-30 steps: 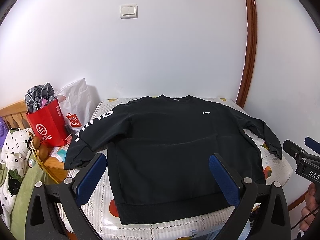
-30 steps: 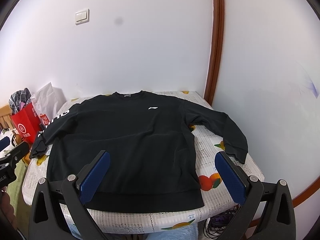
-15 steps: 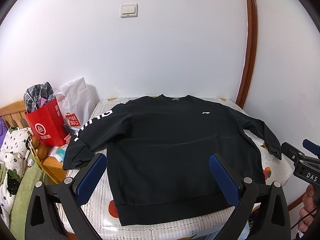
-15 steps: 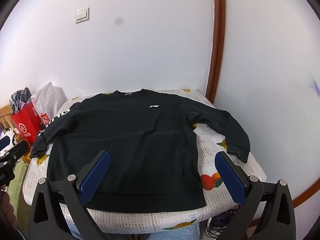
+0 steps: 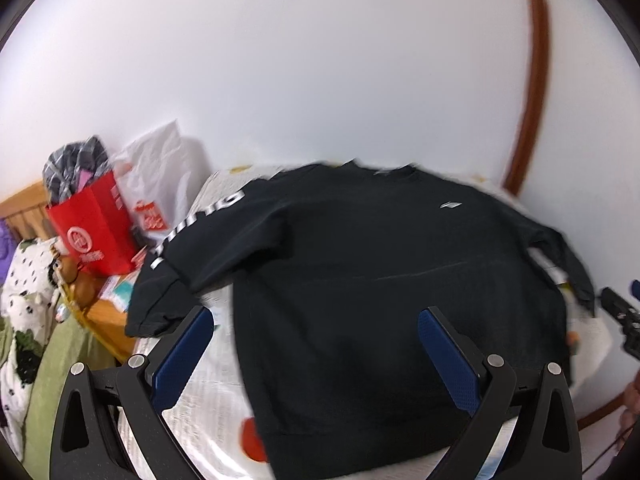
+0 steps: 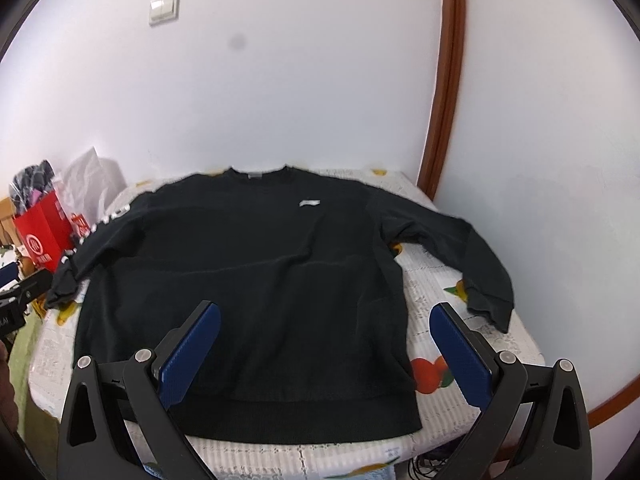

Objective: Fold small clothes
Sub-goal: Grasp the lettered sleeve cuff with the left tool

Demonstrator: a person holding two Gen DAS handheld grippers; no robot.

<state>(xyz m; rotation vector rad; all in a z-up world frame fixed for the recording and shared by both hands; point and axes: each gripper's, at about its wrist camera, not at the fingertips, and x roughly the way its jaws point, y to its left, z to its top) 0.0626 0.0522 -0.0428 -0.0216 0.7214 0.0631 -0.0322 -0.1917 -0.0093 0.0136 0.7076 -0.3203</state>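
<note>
On the fruit-print table point(image 6: 436, 280) a black sweatshirt point(image 6: 256, 280) lies flat; left gripper point(image 5: 316, 348) and right gripper point(image 6: 324, 344) hover wide, empty. Red bag point(image 5: 94, 232) stands left.

The left gripper point(image 5: 316, 354) hung with its jaws spread wide — blue pads point(image 5: 182, 354) facing each other, nothing between them. The right gripper point(image 6: 326, 350) was likewise wide open and empty. Each showed at the edge of the other's view — the left at the far left, the right at the far right, level and well apart.
</note>
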